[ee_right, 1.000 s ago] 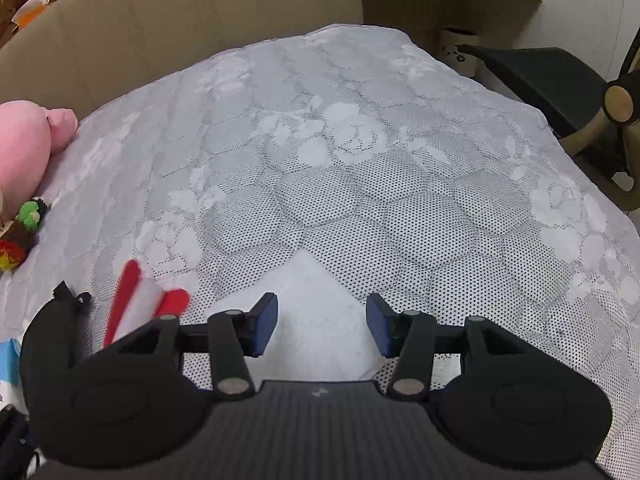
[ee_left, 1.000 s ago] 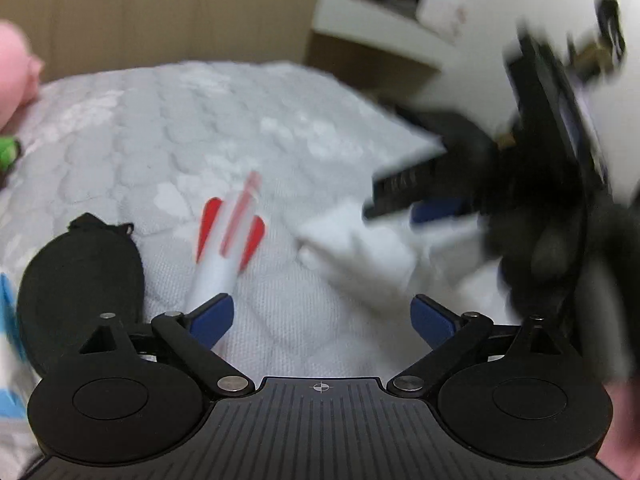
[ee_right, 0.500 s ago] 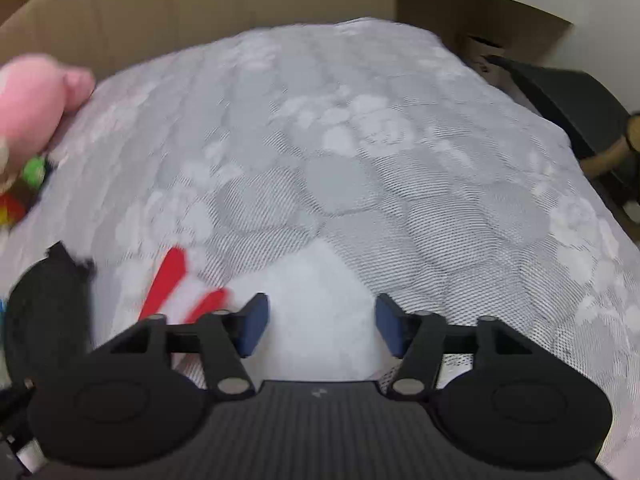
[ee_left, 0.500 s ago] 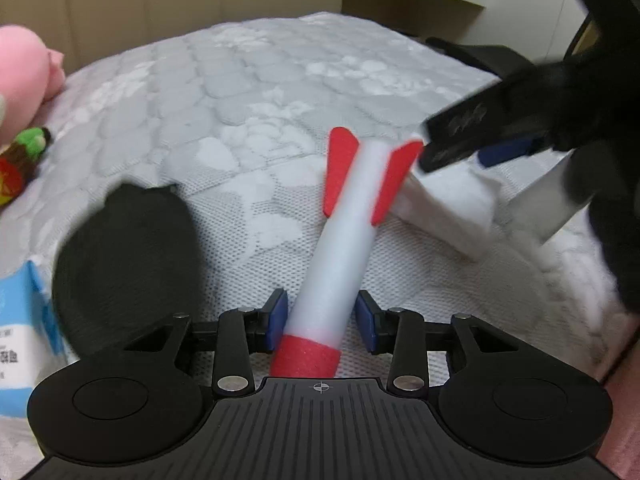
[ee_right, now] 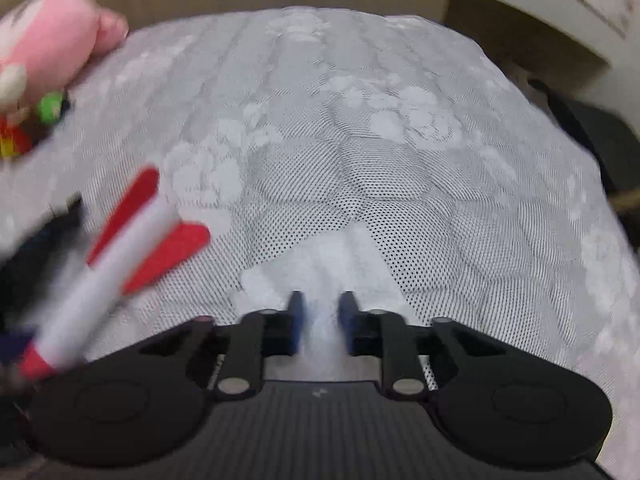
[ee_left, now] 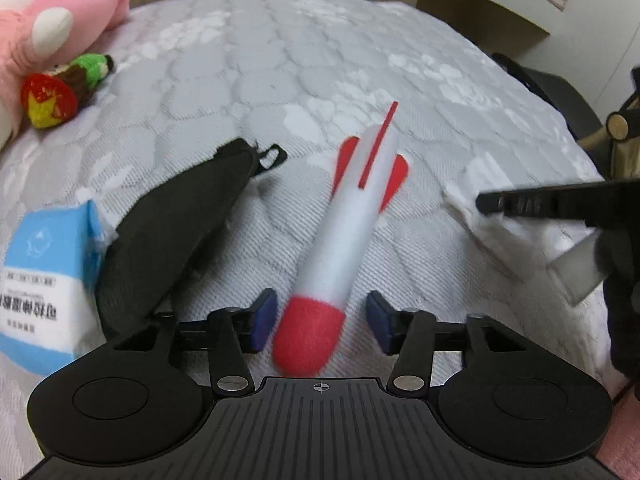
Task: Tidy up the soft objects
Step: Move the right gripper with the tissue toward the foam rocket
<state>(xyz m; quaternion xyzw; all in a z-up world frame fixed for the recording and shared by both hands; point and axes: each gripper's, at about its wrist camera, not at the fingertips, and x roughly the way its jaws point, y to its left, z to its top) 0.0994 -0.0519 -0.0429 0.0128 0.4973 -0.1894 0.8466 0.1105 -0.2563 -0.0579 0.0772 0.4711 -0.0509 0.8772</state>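
A white foam rocket with a red nose and red fins lies on the grey quilted bed. Its nose end sits between the jaws of my left gripper, which are opening, with a gap at each blue pad. In the right wrist view the rocket shows blurred at the left. My right gripper is shut on a fold of a white cloth. In the left wrist view it reaches in from the right over that cloth.
A black pouch lies left of the rocket, with a blue and white packet beside it. A pink plush and a small red, yellow and green plush rest at the far left. A black chair stands past the bed's right edge.
The left jaws, closed on the rocket half a second ago, have spread apart, and the view has shifted closer. The right jaws went from wide apart to closed on the white cloth.
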